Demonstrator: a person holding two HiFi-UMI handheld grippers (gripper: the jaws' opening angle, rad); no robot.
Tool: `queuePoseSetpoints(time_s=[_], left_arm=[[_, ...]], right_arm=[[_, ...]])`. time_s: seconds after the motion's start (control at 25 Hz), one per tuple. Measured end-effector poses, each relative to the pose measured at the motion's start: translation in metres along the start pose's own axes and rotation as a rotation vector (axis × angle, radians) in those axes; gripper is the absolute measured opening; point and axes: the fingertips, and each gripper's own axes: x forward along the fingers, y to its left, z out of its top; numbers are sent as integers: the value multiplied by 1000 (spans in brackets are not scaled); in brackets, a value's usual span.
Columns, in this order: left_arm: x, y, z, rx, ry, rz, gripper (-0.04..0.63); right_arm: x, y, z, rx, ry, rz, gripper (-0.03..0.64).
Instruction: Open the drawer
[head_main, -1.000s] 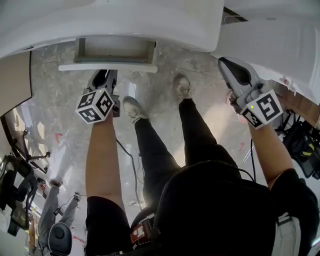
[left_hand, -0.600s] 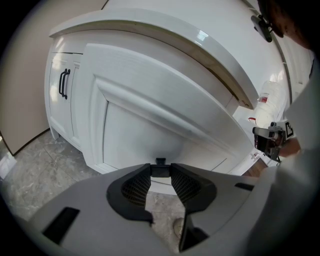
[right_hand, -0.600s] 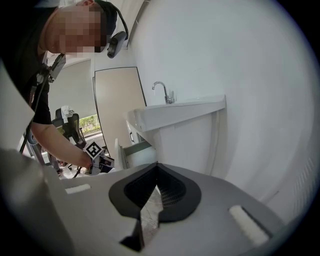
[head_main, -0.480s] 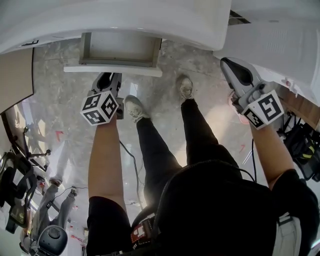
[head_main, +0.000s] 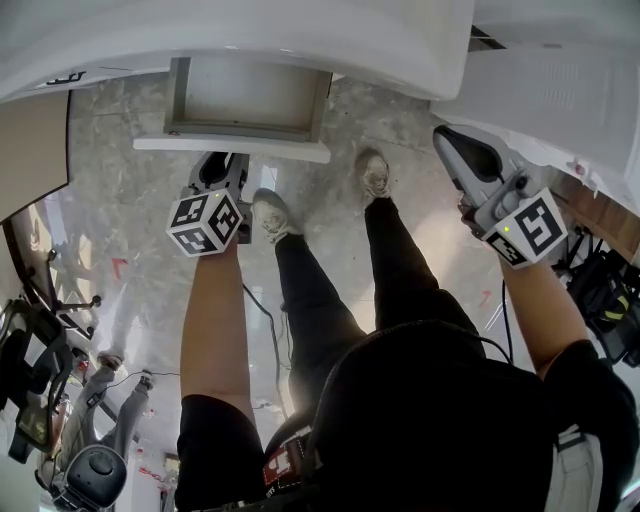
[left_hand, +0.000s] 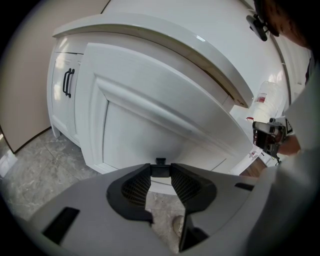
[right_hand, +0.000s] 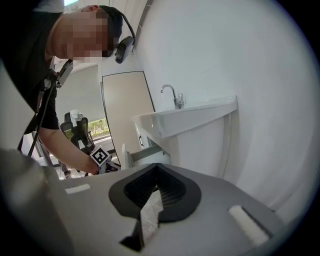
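Further out than a second ago, the drawer (head_main: 250, 100) now shows more of its pale, bare inside below the white counter (head_main: 300, 40). Its front panel (head_main: 235, 148) has come nearer the person, and the left gripper (head_main: 222, 162) has drawn back with it. The right gripper (head_main: 452, 140) has shifted only slightly, off to the right and well apart from the drawer.

Seen from the left gripper view, the left gripper (left_hand: 160, 170) has its fingers partly apart and clamped on the small dark handle (left_hand: 160, 161) at the lower edge of the drawer front. The right gripper (right_hand: 156, 170) has its fingers brought together on nothing. Beyond it are a tap (right_hand: 172, 95) and the drawer (right_hand: 147, 154), seen from the side.

The drawer looks mostly open. To finish well, pull straight back along its run, keeping the gripper level and untwisted. The handle is small and could slip from the pads. Ease off near the end of travel. The person's shoes stand just below the drawer front, so the legs should stay clear.

No brand or words can be read. Each marker cube (head_main: 206, 222) (head_main: 530, 228) carries black-and-white square patterns only. A red patch on a white object (left_hand: 264, 97) is too small to read.
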Motion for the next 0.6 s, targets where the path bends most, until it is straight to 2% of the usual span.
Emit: queuePoseSetpoints(time_s=[0.6], left_arm=[[-19, -2, -15, -12, 13, -2, 129]], right_arm=[[9, 17, 6, -18, -5, 25, -3]])
